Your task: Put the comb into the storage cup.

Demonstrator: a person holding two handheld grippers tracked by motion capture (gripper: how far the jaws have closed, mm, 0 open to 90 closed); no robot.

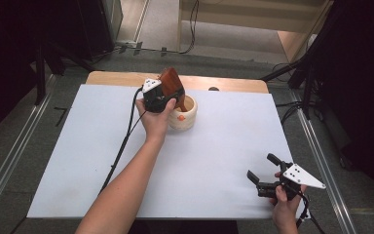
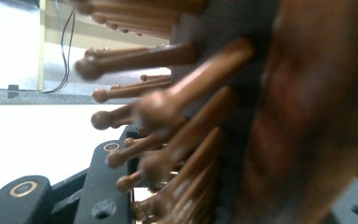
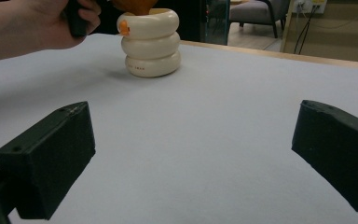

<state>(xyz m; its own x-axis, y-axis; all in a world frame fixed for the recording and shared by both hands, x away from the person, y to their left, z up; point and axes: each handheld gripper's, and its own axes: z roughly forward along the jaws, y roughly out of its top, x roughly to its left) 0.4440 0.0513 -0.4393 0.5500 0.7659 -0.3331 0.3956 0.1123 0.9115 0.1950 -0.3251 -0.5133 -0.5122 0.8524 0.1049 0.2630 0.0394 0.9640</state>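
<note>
Here, a wooden hairbrush [image 1: 171, 85] is clamped in the left gripper [image 1: 161, 100], upper centre of the high view, its lower end inside the cream ringed holder [image 1: 185, 117]. The brush's bristle pins [image 2: 168, 107] are seen close up between the left jaws. The right gripper [image 1: 264, 170], at lower right near the white sheet's [image 1: 214, 146] front edge, is held with jaws wide apart and nothing between them. Broad bare sheet is left between holder and right gripper. Small print on the holder's base ring [image 3: 142, 71] cannot be read.
</note>
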